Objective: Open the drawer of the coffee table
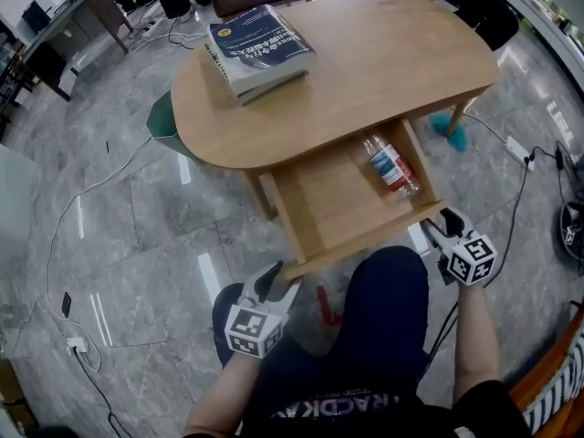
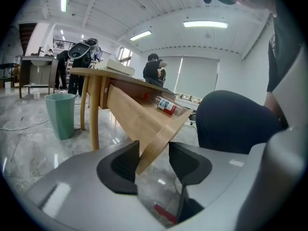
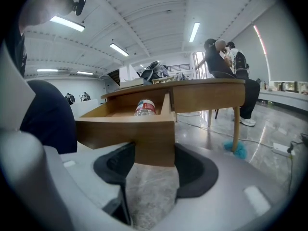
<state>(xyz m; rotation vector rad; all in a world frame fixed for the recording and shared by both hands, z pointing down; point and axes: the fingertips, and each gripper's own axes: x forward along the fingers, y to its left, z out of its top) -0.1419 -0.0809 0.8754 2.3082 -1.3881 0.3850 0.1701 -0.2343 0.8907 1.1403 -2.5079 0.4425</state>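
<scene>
Grey marble floor tiles spread across an open room, with cables trailing over them at the left of the head view. At lower centre, the left hand-held gripper has its jaws closed on the left front corner of the drawer. Its own view shows the front panel's edge wedged at a slant between the two dark pads. The right hand-held gripper, at lower right, clamps the panel's right end, with both pads pressed against the wood. The person's dark-clad knee sits between the two.

The drawer stands well out from under the oval wooden surface, toward the bottom of the frame. A plastic bottle with a red and blue label lies on its side along the drawer's right wall. A stack of books rests at the upper left of the surface. A green bin stands on the floor just beyond the surface's left end, and something teal and fluffy lies by a leg at the right. People stand in the background of both gripper views.
</scene>
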